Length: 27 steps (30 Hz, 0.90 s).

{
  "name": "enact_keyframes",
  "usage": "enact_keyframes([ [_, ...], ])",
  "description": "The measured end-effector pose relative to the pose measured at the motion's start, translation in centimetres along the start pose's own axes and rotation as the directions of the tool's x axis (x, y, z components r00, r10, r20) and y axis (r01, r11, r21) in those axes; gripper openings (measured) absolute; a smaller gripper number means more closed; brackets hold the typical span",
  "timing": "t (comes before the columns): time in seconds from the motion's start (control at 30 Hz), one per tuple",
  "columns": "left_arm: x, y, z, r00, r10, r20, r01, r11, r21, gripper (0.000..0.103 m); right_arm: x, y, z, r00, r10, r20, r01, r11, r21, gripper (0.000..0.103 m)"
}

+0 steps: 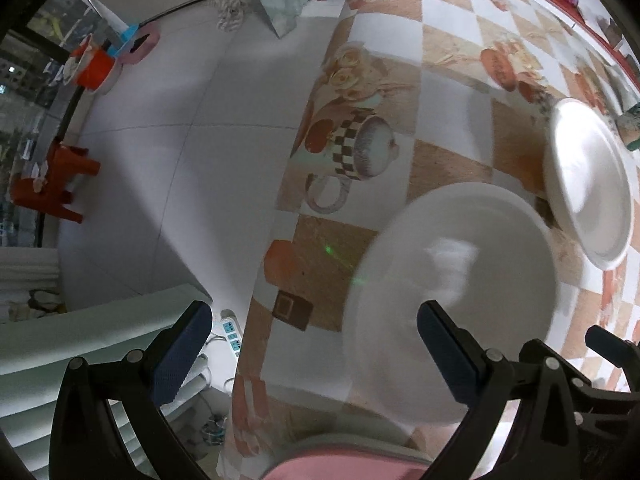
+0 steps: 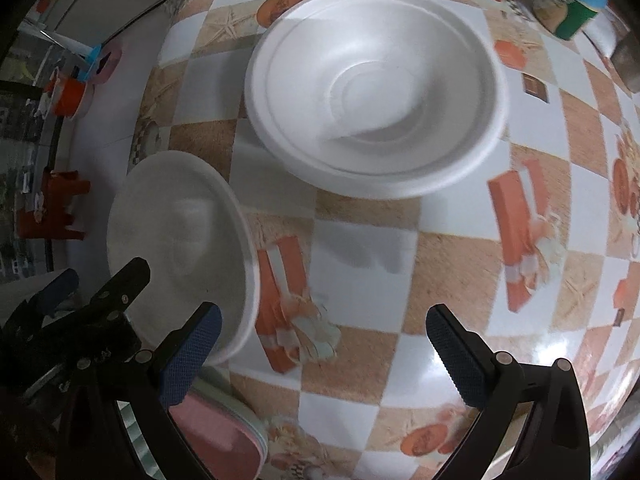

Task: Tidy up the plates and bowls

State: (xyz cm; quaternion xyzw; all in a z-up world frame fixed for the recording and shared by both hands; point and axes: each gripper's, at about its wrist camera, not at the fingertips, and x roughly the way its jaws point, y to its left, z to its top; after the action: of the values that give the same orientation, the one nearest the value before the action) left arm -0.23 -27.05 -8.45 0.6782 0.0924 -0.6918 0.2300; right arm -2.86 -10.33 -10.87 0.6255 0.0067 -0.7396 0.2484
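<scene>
Pink plate stack (image 2: 224, 432) lies at the worktop's (image 2: 400, 280) near edge, just beside the right tool's (image 2: 324, 344) left finger. Both tools stand wide open, gripping nothing. Right tool hovers over bare checkered cloth, with a white bowl (image 2: 180, 248) to its left and a second, ridged white bowl (image 2: 376, 92) ahead of it. Left tool (image 1: 316, 348) reaches over the worktop's edge; its right finger (image 1: 448, 356) overlaps the near bowl (image 1: 452, 300), contact unclear. Two white bowls are in view, well apart.
</scene>
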Motion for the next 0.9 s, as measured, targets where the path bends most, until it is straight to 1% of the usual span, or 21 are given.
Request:
enact_keyframes([
  [0.1,0.9,-0.3,0.2,1.0,0.02,-0.004,-0.02,1.0,0.015,0.102,0.8,0.3,0.4,1.0,-0.014,-0.009,0.014,1.0,-0.002,0.103],
  [0.17,1.2,-0.8,0.1,1.0,0.021,-0.012,-0.02,1.0,0.023,0.098,1.2,0.5,0.5,1.0,-0.025,-0.011,0.025,1.0,-0.007,0.103],
  [0.27,1.8,-1.4,0.2,1.0,-0.004,-0.031,0.005,0.999,0.033,0.086,1.7,0.8,0.5,1.0,-0.019,-0.006,0.019,1.0,-0.014,0.103],
  [0.3,1.9,-1.7,0.1,0.999,-0.014,-0.034,0.015,0.999,0.036,0.079,1.8,0.9,0.4,1.0,-0.017,-0.002,0.017,1.0,-0.018,0.102],
  [0.33,1.9,-1.9,0.0,0.999,-0.027,-0.037,0.028,0.999,0.04,0.072,1.8,0.8,0.4,1.0,-0.012,0.0,0.012,1.0,-0.022,0.092],
  [0.37,1.9,-2.2,-0.2,0.999,-0.035,-0.037,0.037,0.998,0.042,0.069,1.9,0.8,0.4,1.0,0.014,-0.003,-0.014,1.0,-0.024,0.083],
  [0.4,1.9,-2.4,-0.3,0.998,-0.045,-0.034,0.046,0.998,0.044,0.061,1.9,1.0,0.3,1.0,0.028,0.0,-0.028,0.999,-0.023,0.082],
  [0.43,1.8,-2.7,-0.5,0.998,-0.059,-0.032,0.061,0.997,0.046,0.05,1.8,1.1,0.2,0.999,0.036,0.003,-0.036,0.999,-0.029,0.076],
  [0.47,1.6,-3.3,-0.7,0.997,-0.072,-0.033,0.074,0.996,0.052,0.045,1.7,1.3,0.2,0.998,0.059,0.005,-0.058,0.998,-0.035,0.067],
  [0.5,1.5,-3.6,-0.8,0.996,-0.078,-0.034,0.08,0.995,0.06,0.039,1.7,1.4,0.2,0.996,0.084,0.0,-0.084,0.996,-0.037,0.061],
  [0.57,1.0,-4.7,-1.1,0.998,-0.051,-0.026,0.053,0.995,0.088,0.039,1.9,1.5,0.3,0.99,0.139,-0.021,-0.14,0.99,-0.029,0.039],
  [0.6,0.9,-5.2,-1.3,0.998,-0.053,-0.027,0.055,0.993,0.1,0.037,2.0,1.5,0.3,0.987,0.16,-0.029,-0.161,0.987,-0.024,0.036],
  [0.63,0.8,-5.8,-1.5,0.997,-0.063,-0.034,0.067,0.992,0.11,0.036,2.0,1.6,0.2,0.985,0.17,-0.033,-0.171,0.985,-0.023,0.029],
  [0.67,0.7,-6.5,-1.9,0.997,-0.06,-0.038,0.065,0.99,0.122,0.035,2.1,1.4,0.1,0.984,0.173,-0.038,-0.174,0.984,-0.025,0.018],
  [0.7,0.5,-7.1,-2.3,0.998,-0.055,-0.04,0.06,0.989,0.136,0.035,2.0,1.3,0.1,0.985,0.165,-0.041,-0.166,0.986,-0.031,0.015],
  [0.8,0.1,-9.8,-4.0,0.996,-0.063,-0.057,0.073,0.98,0.185,0.035,1.9,0.1,-0.4,0.988,0.146,-0.049,-0.148,0.989,-0.03,0.015],
  [0.9,-0.1,-12.3,-5.6,0.993,-0.085,-0.077,0.1,0.972,0.214,0.035,1.4,-1.7,-1.5,0.99,0.124,-0.061,-0.126,0.991,-0.037,0.015],
])
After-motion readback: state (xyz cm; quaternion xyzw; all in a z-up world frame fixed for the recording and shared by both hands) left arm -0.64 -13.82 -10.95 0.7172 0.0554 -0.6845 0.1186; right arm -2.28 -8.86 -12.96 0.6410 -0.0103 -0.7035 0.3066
